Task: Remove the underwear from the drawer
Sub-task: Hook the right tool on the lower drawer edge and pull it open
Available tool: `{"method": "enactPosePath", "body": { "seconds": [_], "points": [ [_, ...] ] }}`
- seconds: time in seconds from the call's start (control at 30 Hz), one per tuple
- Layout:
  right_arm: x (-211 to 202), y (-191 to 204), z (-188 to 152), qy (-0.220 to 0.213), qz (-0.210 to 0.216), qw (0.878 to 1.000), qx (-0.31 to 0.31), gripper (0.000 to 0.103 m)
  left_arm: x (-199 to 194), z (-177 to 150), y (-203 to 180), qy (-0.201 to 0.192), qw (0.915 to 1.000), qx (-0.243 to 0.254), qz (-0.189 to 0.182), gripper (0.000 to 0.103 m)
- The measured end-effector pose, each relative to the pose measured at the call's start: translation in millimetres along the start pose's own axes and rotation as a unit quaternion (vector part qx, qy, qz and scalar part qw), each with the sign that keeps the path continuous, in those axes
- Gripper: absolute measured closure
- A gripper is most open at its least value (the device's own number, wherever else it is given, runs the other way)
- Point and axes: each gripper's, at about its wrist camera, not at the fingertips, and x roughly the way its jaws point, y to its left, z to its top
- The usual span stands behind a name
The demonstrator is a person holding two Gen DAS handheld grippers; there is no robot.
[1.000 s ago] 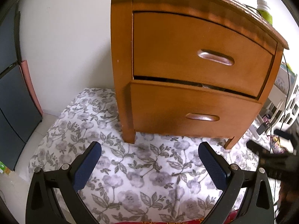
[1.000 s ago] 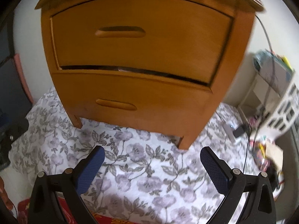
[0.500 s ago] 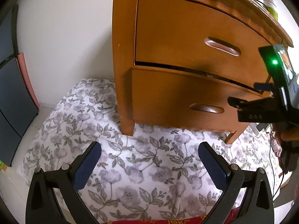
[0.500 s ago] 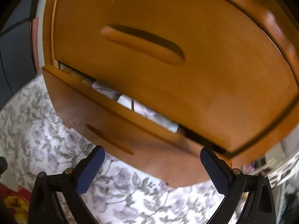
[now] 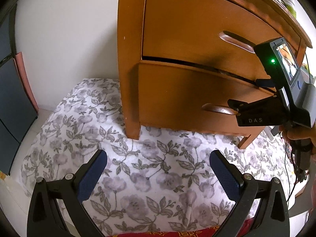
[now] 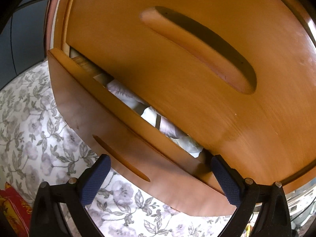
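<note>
The right gripper (image 6: pixel 159 179), jaws spread and empty, hangs close over the lower drawer (image 6: pixel 118 144) of a curved, glossy wooden nightstand (image 5: pixel 130 59). The drawer is barely ajar; pale folded underwear (image 6: pixel 169 130) shows through the narrow gap. The opening step looks unfinished: next, the recessed handle (image 6: pixel 120 158) needs pulling. The left gripper (image 5: pixel 158 175), equally open and empty, waits farther back above a floral quilt (image 5: pixel 98 130).
</note>
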Motion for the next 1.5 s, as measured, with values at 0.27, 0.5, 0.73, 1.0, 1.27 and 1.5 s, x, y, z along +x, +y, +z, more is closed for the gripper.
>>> {"method": "enactPosePath", "body": {
  "seconds": [0.27, 0.5, 0.73, 1.0, 1.27, 1.5],
  "points": [
    [3, 7, -3, 0.005, -0.027, 0.999, -0.035, 0.000, 4, -1, 5, 0.006, 0.9999, -0.010, -0.003, 0.000],
    [2, 5, -3, 0.013, -0.031, 0.998, -0.056, 0.003, 2, -1, 8, 0.004, 0.9998, -0.015, -0.008, 0.000],
    [-6, 3, -6, 0.022, -0.046, 0.996, -0.072, 0.017, 1, 0, 8, 0.003, 0.9998, -0.018, -0.009, 0.000],
    [-26, 8, -17, 0.036, -0.028, 0.993, -0.111, 0.017, 0, 0, 9, 0.002, 0.9994, -0.029, -0.018, 0.000],
    [-48, 7, -23, 0.043, 0.005, 0.992, -0.119, 0.018, -3, 0, 22, 0.002, 0.9987, -0.044, -0.027, 0.000],
    [-40, 0, -5, 0.064, 0.046, 0.991, -0.109, 0.035, -5, 0, 29, 0.002, 0.9984, -0.048, -0.030, 0.000]
  ]
}}
